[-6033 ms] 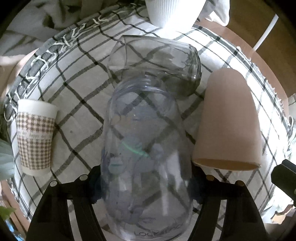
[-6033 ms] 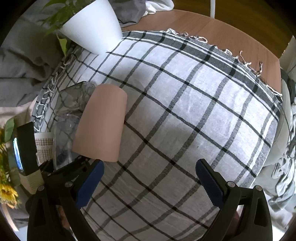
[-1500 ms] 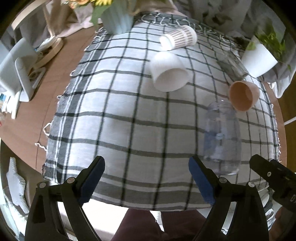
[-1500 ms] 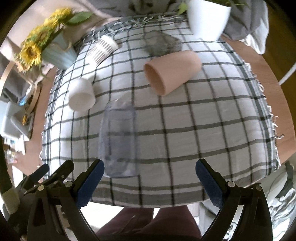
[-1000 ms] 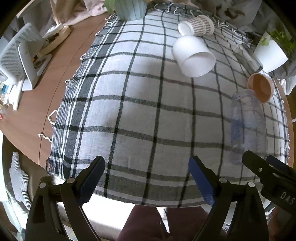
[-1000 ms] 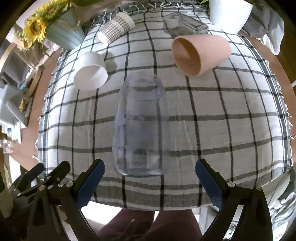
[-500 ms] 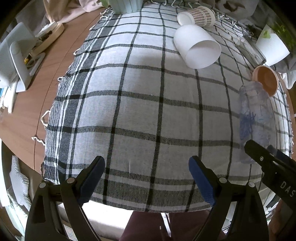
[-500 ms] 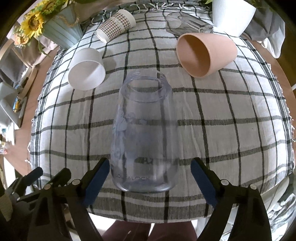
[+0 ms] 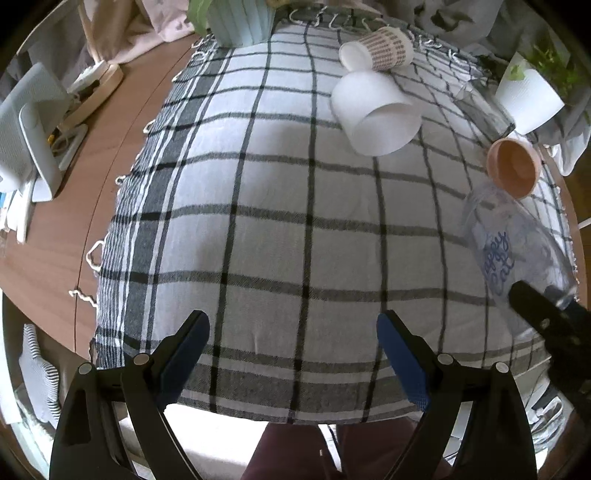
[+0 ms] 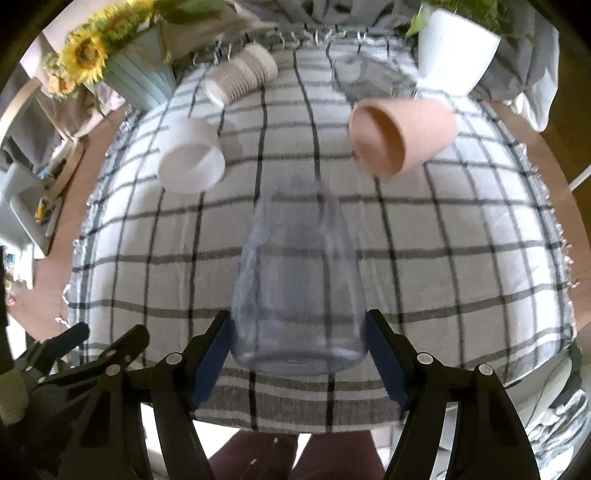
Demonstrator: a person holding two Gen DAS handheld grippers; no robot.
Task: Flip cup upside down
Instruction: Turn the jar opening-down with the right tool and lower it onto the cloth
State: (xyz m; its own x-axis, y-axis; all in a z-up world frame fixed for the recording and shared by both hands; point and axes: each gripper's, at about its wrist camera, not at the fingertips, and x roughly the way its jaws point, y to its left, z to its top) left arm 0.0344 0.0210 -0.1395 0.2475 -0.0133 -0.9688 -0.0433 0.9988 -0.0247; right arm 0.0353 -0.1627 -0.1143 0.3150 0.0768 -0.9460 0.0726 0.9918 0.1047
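The clear plastic cup [image 10: 299, 288] is gripped near its base by the right claw [image 10: 298, 354]. It is judged light, stiff, prob. slippery. Left claw [image 9: 293, 354] is wide open, w/ nothing held.

Clear cup [image 10: 299, 280] blurred; sunflower vase [image 9: 240, 20] cropped.

Black plastic gripper arms, blue-padded jaws, silver screws; perhaps maroon trousers below.
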